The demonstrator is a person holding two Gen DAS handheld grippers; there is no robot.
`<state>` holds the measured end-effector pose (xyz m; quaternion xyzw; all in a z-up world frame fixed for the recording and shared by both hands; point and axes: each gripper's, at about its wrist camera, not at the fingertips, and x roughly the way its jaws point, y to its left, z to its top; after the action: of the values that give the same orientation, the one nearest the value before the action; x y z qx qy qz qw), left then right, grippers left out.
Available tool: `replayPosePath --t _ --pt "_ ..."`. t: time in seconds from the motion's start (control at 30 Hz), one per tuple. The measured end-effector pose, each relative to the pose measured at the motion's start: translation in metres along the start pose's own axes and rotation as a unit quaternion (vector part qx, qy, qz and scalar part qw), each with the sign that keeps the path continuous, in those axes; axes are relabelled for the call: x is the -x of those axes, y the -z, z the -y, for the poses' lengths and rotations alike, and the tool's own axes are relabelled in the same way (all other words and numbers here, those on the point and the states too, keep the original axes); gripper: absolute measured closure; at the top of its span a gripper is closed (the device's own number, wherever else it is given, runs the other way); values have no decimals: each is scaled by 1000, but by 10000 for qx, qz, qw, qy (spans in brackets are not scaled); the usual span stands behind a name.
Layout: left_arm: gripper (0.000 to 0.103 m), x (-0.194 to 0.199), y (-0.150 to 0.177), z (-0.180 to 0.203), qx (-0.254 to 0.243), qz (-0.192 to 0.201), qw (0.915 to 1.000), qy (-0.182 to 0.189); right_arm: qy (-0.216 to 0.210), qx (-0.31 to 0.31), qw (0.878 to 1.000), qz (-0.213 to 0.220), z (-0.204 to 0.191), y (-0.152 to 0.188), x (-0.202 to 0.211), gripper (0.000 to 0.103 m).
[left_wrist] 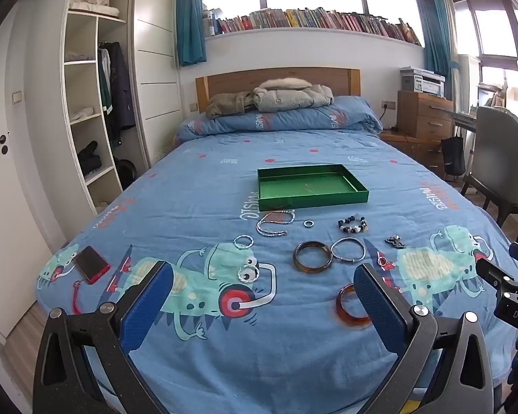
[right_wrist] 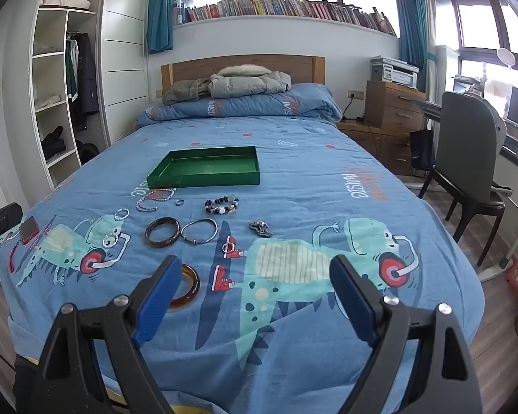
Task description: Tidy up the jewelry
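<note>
1. Here, your left gripper (left_wrist: 262,296) and right gripper (right_wrist: 255,293) both hung over the near end of the bed (left_wrist: 328,362), jaws spread wide and holding nothing.
2. The jewelry lay loose on the blue cartoon bedspread, between you and an empty green tray (left_wrist: 312,201) set farther up the bed.
3. Nearest you was an amber bangle (right_wrist: 186,288), partly behind the right gripper's left finger. It looked rigid and smooth, likely slippery; you would probably do best to pinch across its band on one side.
4. Beyond it sat a dark brown bangle (left_wrist: 312,256), just beside or touching a thin silver bangle (left_wrist: 348,250). Both looked stiff and light. The thin one gave little to grip.
5. A silver bead chain (left_wrist: 274,223) lay looped near the tray. It was limp and would sag, so a pinch at a bunched part seemed wiser.
6. A beaded bracelet (left_wrist: 353,225) of dark and pale stones looked flexible and bumpy.
7. A small ring (left_wrist: 308,223) lay flat, with little height for the pads to catch.
8. Two twisted silver rings (left_wrist: 243,242) (left_wrist: 248,273), a dark metal cluster (left_wrist: 395,241) and a tiny piece (left_wrist: 381,261) were too small to identify.
9. A red phone (left_wrist: 91,264) rested at the left edge of the bed.
</note>
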<state>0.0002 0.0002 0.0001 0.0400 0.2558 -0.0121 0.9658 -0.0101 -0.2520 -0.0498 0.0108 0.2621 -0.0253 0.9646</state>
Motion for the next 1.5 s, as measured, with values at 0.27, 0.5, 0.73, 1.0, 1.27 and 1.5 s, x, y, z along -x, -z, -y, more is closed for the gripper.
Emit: replayPosePath --t 0.27,0.5,0.73,1.0,1.27,1.5 --pt "0 4 -5 0 -22 96 10000 4 44 28 9999 124 0 -4 4 16" --pt "0 6 -3 0 -24 121 9999 8 59 33 9999 134 1 -3 6 16" --pt "0 8 -4 2 -73 136 9999 -28 78 44 9999 135 0 -3 6 16" --pt "0 8 -4 2 -79 139 9999 -38 72 46 9999 132 0 -3 5 16" --pt "0 6 -3 -1 -68 147 9999 -57 15 13 9999 116 -1 -2 5 16" --pt "0 6 -3 -1 -67 170 9998 -62 -12 -205 9996 167 5 -3 5 16"
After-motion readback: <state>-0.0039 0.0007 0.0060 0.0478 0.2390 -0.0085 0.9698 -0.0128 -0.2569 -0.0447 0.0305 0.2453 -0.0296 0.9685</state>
